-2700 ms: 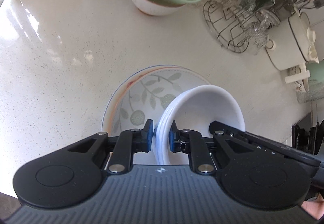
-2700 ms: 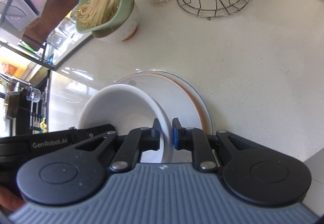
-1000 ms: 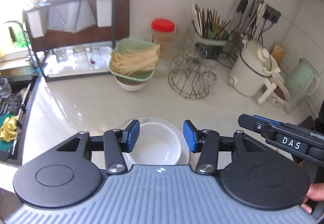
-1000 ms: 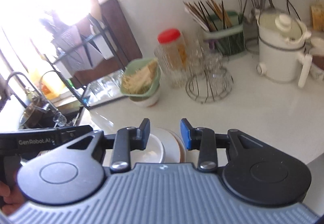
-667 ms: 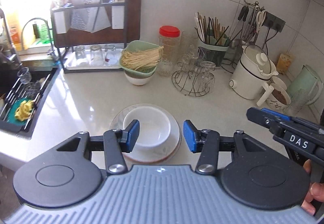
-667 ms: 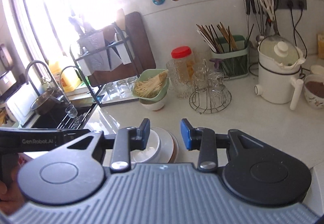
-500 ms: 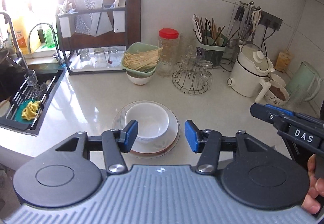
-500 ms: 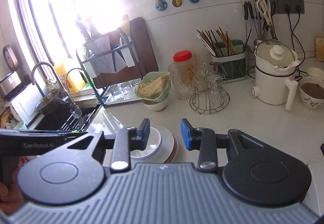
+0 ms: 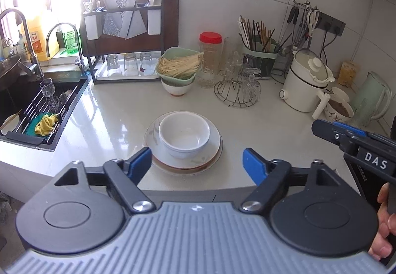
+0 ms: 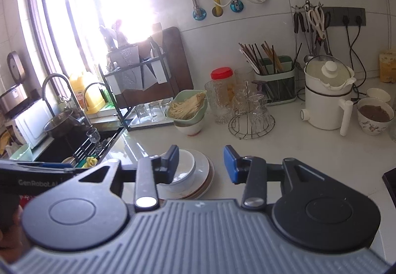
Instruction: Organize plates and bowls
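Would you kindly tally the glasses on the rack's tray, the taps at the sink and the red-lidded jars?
Glasses on the tray: 3
Taps: 2
Red-lidded jars: 1
Total: 6

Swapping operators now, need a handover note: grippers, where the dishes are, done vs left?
Left gripper: open, empty, pulled back from the counter.
Right gripper: open, empty, also held back.
White bowl sits upright in the stack of plates, near the counter's front edge.
Done: bowl and plates look stacked.
Left: probably nothing on this stack; the bowl under the noodle basket is untouched.
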A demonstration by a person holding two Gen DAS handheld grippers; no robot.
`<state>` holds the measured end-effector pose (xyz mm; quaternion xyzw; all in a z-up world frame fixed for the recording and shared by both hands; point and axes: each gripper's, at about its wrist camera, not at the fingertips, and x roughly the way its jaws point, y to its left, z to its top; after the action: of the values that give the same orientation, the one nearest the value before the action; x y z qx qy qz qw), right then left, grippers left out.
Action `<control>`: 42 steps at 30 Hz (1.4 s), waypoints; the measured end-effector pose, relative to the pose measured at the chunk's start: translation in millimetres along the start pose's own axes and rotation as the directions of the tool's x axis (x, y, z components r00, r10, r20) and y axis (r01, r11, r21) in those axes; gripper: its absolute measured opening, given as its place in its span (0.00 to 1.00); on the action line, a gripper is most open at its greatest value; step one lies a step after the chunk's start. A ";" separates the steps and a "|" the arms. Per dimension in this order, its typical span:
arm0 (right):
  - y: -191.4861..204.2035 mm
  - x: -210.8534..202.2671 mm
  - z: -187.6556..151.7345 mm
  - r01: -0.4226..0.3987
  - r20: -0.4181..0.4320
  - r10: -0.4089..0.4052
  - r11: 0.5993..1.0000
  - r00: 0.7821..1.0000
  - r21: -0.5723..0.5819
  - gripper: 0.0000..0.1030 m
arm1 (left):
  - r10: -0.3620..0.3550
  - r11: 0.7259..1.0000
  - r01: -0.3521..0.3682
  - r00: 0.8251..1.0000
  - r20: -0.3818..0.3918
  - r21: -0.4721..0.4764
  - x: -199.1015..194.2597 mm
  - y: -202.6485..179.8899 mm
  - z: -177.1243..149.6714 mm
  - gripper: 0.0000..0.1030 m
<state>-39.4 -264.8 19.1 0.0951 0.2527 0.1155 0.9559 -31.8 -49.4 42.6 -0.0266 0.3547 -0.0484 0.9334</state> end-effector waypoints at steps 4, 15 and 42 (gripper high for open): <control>3.3 -6.0 -4.5 0.019 0.003 -0.019 1.000 1.000 -0.010 0.76 | -0.001 1.000 0.001 1.000 -0.005 -0.013 -3.5 10.9 -2.6 0.92; 19.9 -26.9 -18.1 0.088 -0.054 -0.089 0.996 0.995 -0.015 0.84 | -0.025 0.998 0.024 1.000 -0.012 -0.060 -16.6 39.5 -4.2 0.95; 54.2 -24.9 -25.0 0.102 -0.067 -0.103 0.994 0.992 -0.026 0.85 | 0.033 0.998 -0.034 0.999 -0.026 -0.055 -32.1 67.9 -19.7 0.97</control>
<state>-82.5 -216.7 22.2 0.0672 0.2883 0.0724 0.9524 -63.9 21.2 43.3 -0.0462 0.3680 -0.0232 0.9284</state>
